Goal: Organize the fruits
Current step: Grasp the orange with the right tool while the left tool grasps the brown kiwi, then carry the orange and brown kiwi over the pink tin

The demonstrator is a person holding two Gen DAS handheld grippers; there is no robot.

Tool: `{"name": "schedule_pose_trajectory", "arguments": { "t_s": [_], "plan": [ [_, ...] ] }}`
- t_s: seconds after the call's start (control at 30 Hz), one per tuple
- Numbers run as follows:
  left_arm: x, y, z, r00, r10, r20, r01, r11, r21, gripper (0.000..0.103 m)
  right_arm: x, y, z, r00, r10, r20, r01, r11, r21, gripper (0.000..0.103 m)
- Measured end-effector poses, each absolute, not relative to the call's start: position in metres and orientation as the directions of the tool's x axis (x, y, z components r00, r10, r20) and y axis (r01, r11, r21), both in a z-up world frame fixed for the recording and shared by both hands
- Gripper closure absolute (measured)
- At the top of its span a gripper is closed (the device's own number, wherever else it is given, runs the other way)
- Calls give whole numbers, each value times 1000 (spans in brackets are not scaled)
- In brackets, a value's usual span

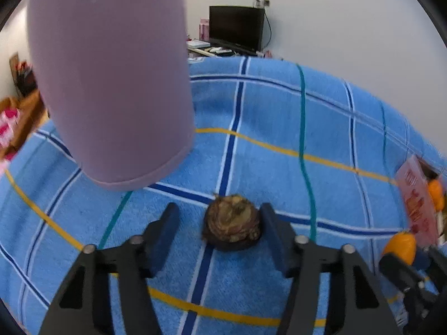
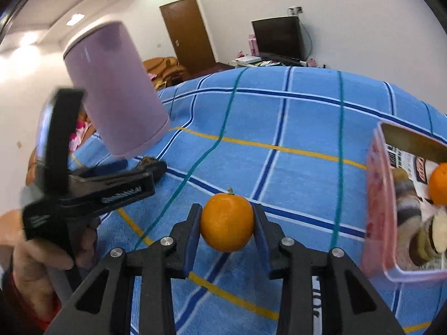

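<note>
I am gripping the orange (image 2: 226, 221) in my right tongs (image 2: 226, 223) just left of the pink box (image 2: 375, 212), while my open left tongs (image 1: 220, 227) are straddling the brown fruit (image 1: 232, 221), nearer the right pad.

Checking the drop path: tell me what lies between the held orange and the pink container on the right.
Only bare blue checked cloth lies between the orange in the right tongs and the pink container, as the right wrist view shows.
</note>
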State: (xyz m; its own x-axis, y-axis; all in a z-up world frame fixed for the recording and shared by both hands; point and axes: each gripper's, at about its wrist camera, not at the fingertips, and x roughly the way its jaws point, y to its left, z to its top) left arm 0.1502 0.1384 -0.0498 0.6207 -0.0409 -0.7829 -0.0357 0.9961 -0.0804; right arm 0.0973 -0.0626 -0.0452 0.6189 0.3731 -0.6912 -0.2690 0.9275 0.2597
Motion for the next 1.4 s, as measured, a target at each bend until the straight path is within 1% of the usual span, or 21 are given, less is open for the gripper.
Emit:
{"name": "schedule_pose_trajectory", "arguments": {
  "t_s": [0.07, 0.17, 0.27, 0.37, 0.43, 0.5, 0.57, 0.6, 0.7, 0.83, 1.1, 1.4],
  "plan": [
    [149, 141, -48, 627, -43, -778, -46, 995, -91, 61, 95, -65, -44, 627, 369, -686, -263, 929, 259, 65],
    [145, 138, -44, 647, -37, -762, -39, 996, -81, 61, 87, -65, -37, 662, 352, -662, -268, 936, 230, 65],
    [135, 132, -34, 695, -37, -718, -21, 997, -72, 61, 77, -62, -28, 711, 326, -623, -278, 944, 177, 65],
    [121, 130, -18, 777, -67, -626, 9, 995, -95, 61, 64, -62, -19, 763, 298, -573, -271, 953, 134, 65],
    [107, 126, -4, 841, -80, -535, 32, 995, -98, 61, 57, -62, -13, 806, 266, -529, -253, 962, 99, 65],
    [104, 123, 6, 869, -94, -486, 46, 993, -109, 61, 49, -62, -6, 851, 217, -479, -227, 973, 37, 65],
    [101, 119, 10, 879, -104, -466, 57, 992, -113, 61, 42, -63, 0, 885, 177, -431, -201, 980, -10, 65],
    [99, 118, 11, 882, -108, -458, 63, 992, -111, 61, 40, -65, 3, 895, 173, -410, -193, 981, -8, 65],
    [101, 112, 11, 890, -95, -445, 57, 994, -97, 61, 38, -68, 4, 908, 161, -387, -177, 984, -4, 65],
    [99, 107, 12, 899, -65, -432, 39, 997, -69, 61, 46, -66, 0, 896, 160, -415, -176, 984, -1, 65],
    [93, 96, 8, 905, 9, -425, -10, 1000, 0, 61, 43, -69, 1, 888, 164, -431, -167, 985, 29, 65],
    [91, 92, 6, 904, 23, -427, -14, 1000, 24, 61, 42, -69, 1, 889, 161, -429, -164, 986, 28, 65]
  ]
}}
